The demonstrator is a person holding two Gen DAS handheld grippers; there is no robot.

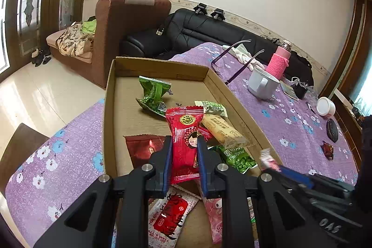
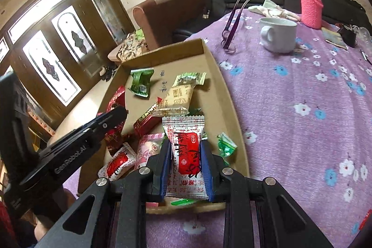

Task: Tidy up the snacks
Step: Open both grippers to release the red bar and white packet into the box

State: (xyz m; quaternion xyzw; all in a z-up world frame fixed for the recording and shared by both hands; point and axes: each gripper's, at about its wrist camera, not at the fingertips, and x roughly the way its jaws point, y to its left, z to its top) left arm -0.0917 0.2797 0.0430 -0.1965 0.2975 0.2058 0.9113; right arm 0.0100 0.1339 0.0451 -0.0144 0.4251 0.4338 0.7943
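A shallow cardboard tray [image 1: 109, 122] is shown on a table covered by a purple floral cloth [image 1: 58, 155], with assorted snack packets scattered inside it.

Left wrist view: the left gripper [image 1: 184, 143] is seen with its blue-padded fingers closed against the sides of a red snack packet [image 1: 184, 138] printed with a cartoon girl's face; the packet is pinched between them above the tray floor. Beside it, a beige biscuit bar [image 1: 224, 131] and a green pea packet [image 1: 239, 158] are seen near the tray's right wall, a crumpled green wrapper [image 1: 153, 94] lies toward the far end, and a dark red foil packet [image 1: 141, 148] lies to the left. A white-and-red sachet [image 1: 172, 217] lies under the fingers.

Right wrist view: the right gripper [image 2: 186, 150] is seen clamped on a white packet with a red label [image 2: 186, 150], held over the near end of the tray [image 2: 234, 113]. The left gripper [image 2: 111, 115] is visible at the left edge of this view, over the tray's left side.

On the cloth beyond the tray, a white mug [image 2: 277, 35], purple-framed glasses [image 2: 230, 27] and a bottle in a pink knitted sleeve [image 2: 311, 8] are shown.
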